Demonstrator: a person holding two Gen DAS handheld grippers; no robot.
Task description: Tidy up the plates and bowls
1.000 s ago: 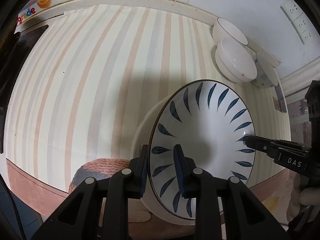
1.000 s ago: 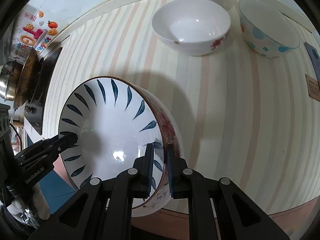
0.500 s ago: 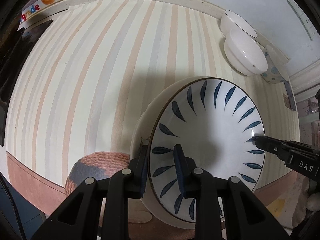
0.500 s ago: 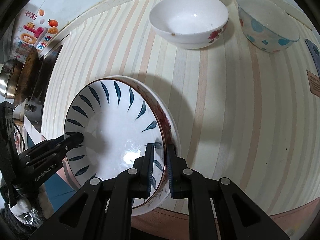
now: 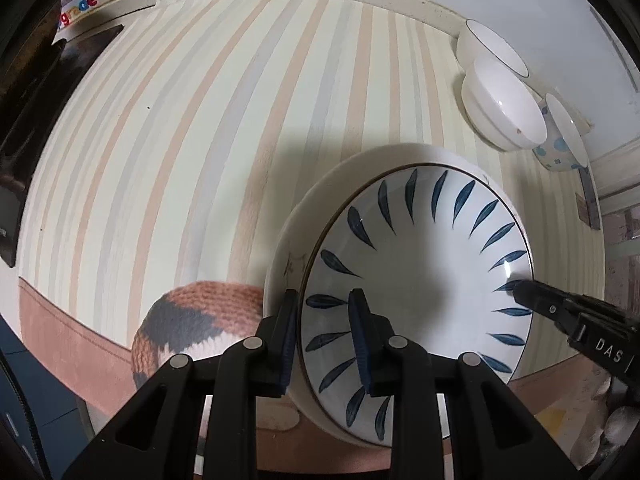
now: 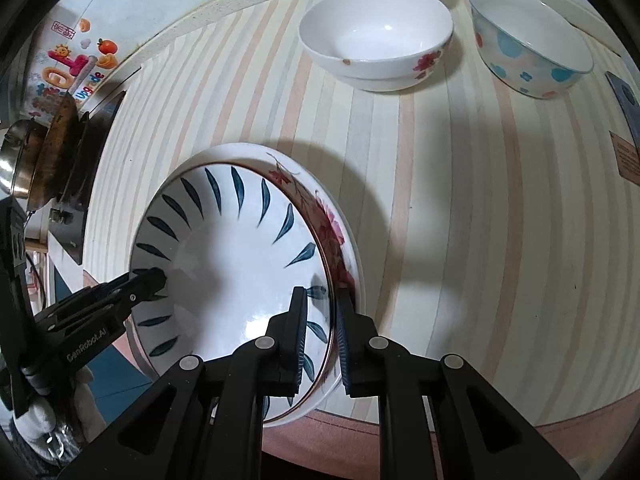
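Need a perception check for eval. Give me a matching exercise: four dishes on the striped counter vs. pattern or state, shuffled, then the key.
Things:
1. leaf-pattern plate
2. flowered plate
3. polka-dot bowl
4. red-flower bowl

Descriptions:
A. light blue dots outside, stands alone at back right
B. gripped at opposite rims by the left gripper and the right gripper
C. white, sits on another white bowl
D. lies directly under the blue-leaf dish, red blossoms on its rim

Pairs: 1-B, 2-D, 3-A, 4-C
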